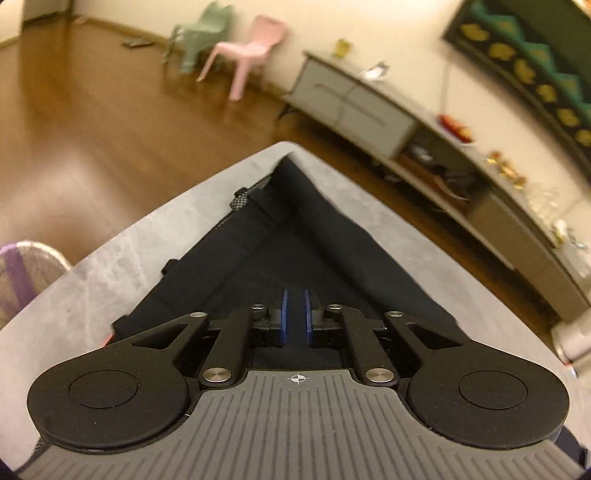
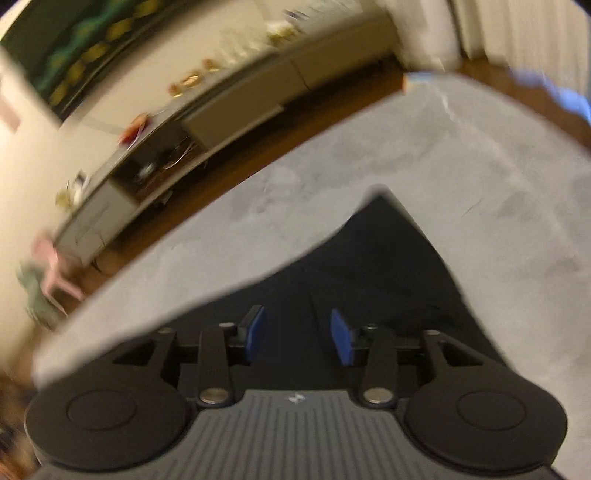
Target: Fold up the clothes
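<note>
A dark navy garment (image 1: 295, 236) lies flat on a grey marbled table (image 1: 110, 266), stretching toward the far corner, with mesh trim at its left edge. My left gripper (image 1: 295, 314) hovers over its near end, blue pads almost together with a narrow gap; whether cloth is pinched between them is unclear. In the right wrist view the same dark garment (image 2: 388, 258) lies on the grey table (image 2: 406, 155). My right gripper (image 2: 297, 332) is open above it, blue pads well apart and nothing between them.
Wooden floor surrounds the table. A long grey sideboard (image 1: 369, 110) with small items stands by the wall. A pink chair (image 1: 255, 48) and a green chair (image 1: 207, 33) stand beyond it. A woven basket (image 1: 22, 273) sits at the table's left.
</note>
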